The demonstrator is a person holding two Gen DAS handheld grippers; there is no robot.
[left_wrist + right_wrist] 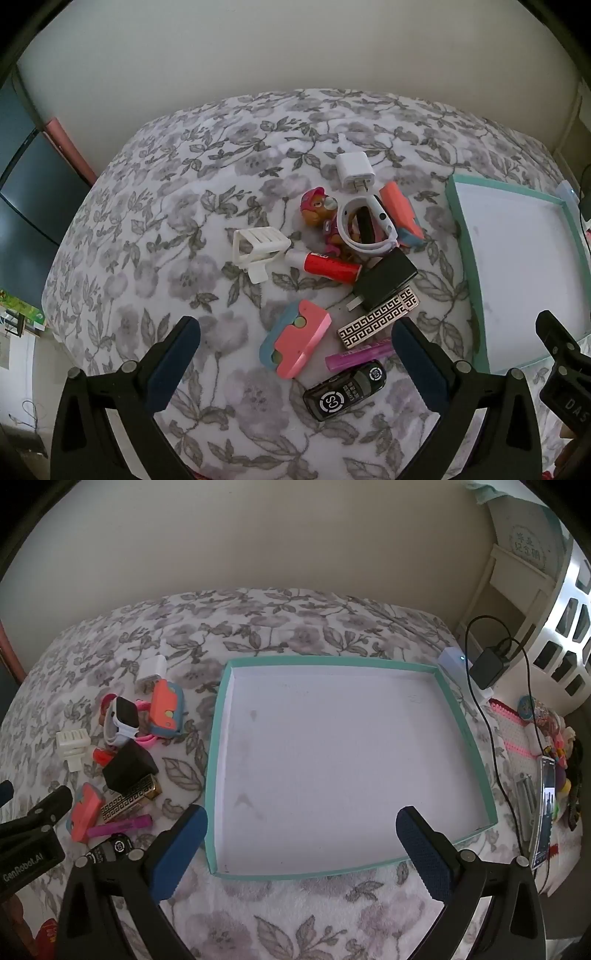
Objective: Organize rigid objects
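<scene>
Nearby, toy car (345,391), purple tube (358,357), patterned lighter (378,317), teal tray (218,734)

bedcover (155,229): matt floral cloth | tray (218,738): matt card | toy car (345,393): glossy plastic

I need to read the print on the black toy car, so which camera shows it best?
The left wrist view: the black toy car lies whole and near, its roof and hood markings facing the camera. In the right wrist view the car is small, low at the left, partly hidden behind a gripper finger.
</scene>
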